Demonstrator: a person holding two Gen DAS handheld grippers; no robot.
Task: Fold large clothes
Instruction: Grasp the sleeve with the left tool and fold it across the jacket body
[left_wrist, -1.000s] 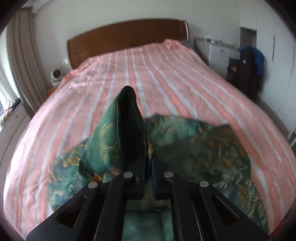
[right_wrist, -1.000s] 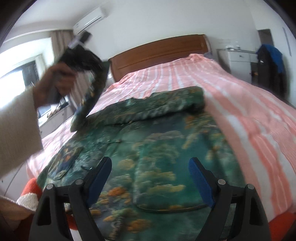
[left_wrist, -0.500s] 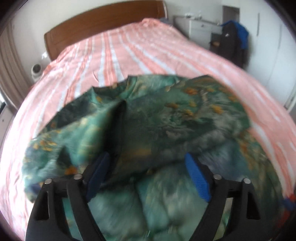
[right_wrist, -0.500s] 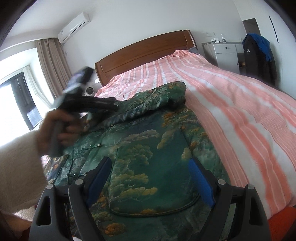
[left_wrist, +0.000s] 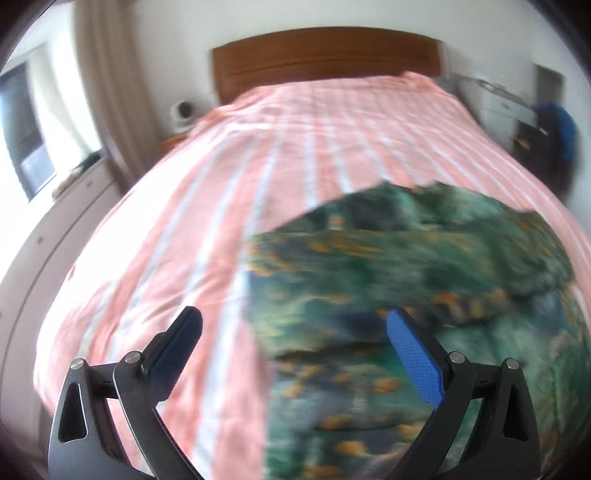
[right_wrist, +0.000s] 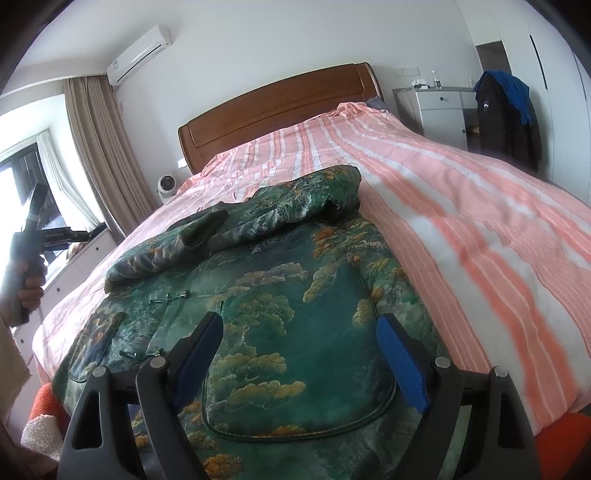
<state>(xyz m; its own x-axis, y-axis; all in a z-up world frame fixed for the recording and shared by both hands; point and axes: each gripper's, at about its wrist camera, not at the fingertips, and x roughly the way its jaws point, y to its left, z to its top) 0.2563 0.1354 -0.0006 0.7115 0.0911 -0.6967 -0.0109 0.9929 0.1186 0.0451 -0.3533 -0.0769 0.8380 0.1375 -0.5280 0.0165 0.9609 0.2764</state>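
A large green jacket with an orange and gold landscape print (right_wrist: 295, 295) lies on the pink striped bed (right_wrist: 461, 206). Both sleeves are folded across its upper part (right_wrist: 258, 218). My right gripper (right_wrist: 299, 347) is open and empty, hovering over the jacket's lower front. My left gripper (left_wrist: 291, 332) is open and empty, over the jacket's left edge (left_wrist: 406, 266); that view is blurred. The left gripper's handle, held by a hand, also shows at the far left of the right wrist view (right_wrist: 33, 236).
A wooden headboard (right_wrist: 280, 107) stands at the far end of the bed. A white cabinet (right_wrist: 439, 110) and dark clothes hanging (right_wrist: 506, 110) are at the right. Curtains (right_wrist: 99, 155), a window and a low white unit are at the left.
My left gripper let go of the sleeve, opened, and pulled back to the left, away from the jacket. The sleeve now lies folded across the jacket. My right gripper stayed open, nearly still.
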